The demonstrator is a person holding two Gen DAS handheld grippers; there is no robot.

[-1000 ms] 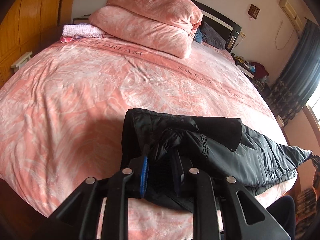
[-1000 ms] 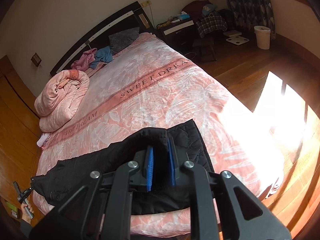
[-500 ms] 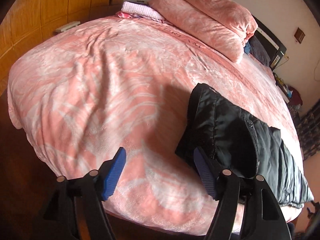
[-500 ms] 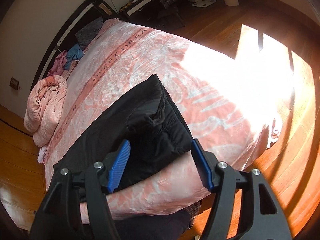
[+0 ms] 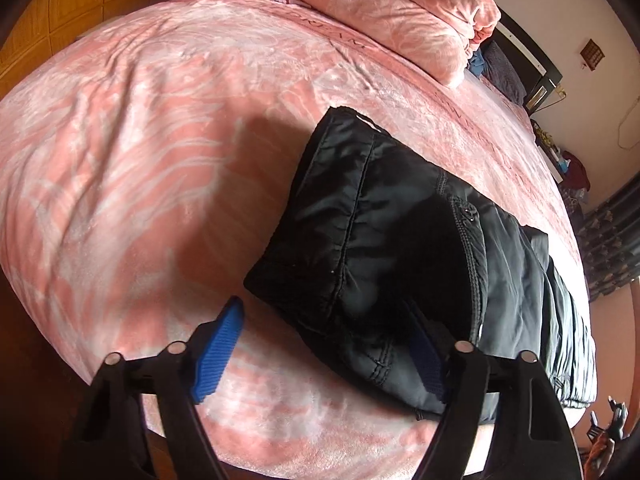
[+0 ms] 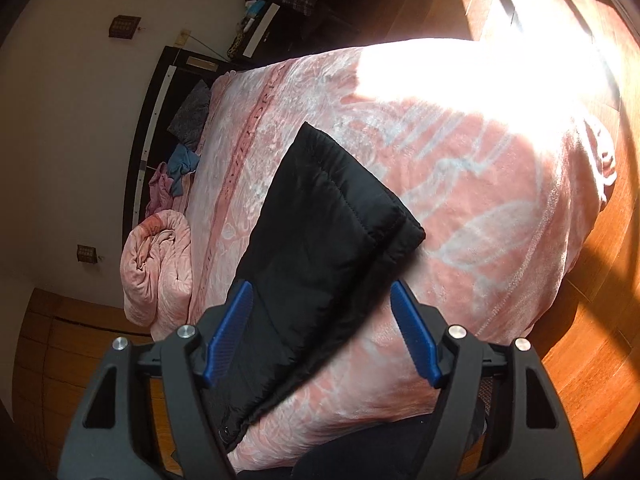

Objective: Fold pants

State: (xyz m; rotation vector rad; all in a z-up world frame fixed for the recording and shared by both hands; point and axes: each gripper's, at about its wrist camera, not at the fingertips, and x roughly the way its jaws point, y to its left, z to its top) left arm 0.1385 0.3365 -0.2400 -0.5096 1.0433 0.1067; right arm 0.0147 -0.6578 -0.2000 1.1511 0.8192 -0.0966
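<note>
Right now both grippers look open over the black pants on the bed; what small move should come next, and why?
Probably close the left gripper on the near corner of the black pants. They lie flat on the pink bed cover, that corner sits between its open pads, and the right gripper is open too, so neither grips the fabric.

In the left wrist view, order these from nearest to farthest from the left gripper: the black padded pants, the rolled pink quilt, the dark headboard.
1. Black padded pants: nearest, lying at the bed's near edge, right beside the left gripper.
2. Rolled pink quilt: far end of the bed, top centre.
3. Dark headboard: farthest, behind the quilt, upper right.
</note>
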